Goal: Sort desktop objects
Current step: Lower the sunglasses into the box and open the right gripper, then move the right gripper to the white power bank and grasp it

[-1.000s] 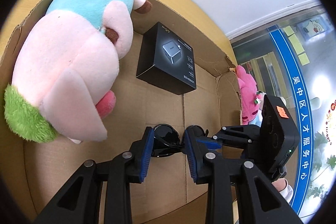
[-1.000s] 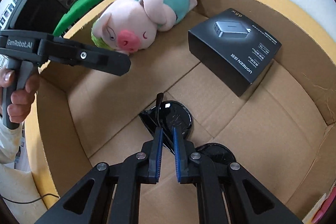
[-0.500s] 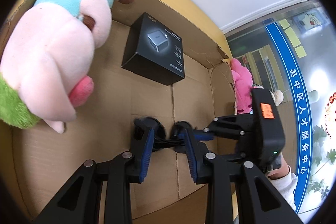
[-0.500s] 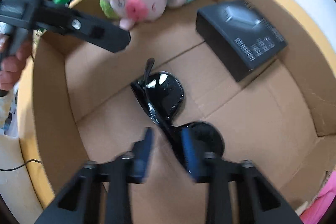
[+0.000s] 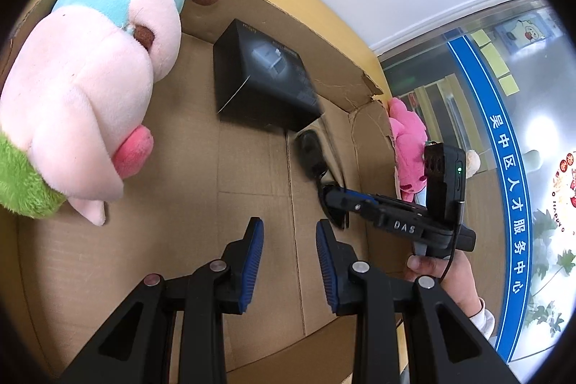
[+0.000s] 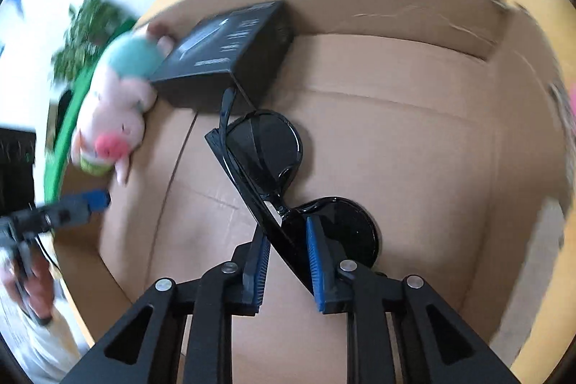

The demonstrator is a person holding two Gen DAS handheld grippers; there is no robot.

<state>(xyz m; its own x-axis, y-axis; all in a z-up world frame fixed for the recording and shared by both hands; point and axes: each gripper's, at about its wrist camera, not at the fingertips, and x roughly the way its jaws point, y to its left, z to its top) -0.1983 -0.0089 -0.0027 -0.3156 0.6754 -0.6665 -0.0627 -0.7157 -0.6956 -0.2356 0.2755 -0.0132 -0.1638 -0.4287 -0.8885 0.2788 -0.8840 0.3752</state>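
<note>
Sunglasses of glossy black plastic, with round dark lenses and a thin folded temple, lie on the corrugated floor of the cardboard box, in the middle of the right wrist view. The right gripper straddles the frame near one lens; its ribbed blue pads are closing, the frame between them, not visibly pressed. At upper left of that frame a matte black rectangular carton rests against the box wall, a blurred plush pig just beside it.

In the left wrist view the left gripper hangs released over bare cardboard, nothing between its pads. The pig fills the left side: fuzzy pink body, turquoise back, green tuft. The carton sits upper centre. At right, a hand holds the right gripper. The worktop beyond the box rim is smooth yellow.
</note>
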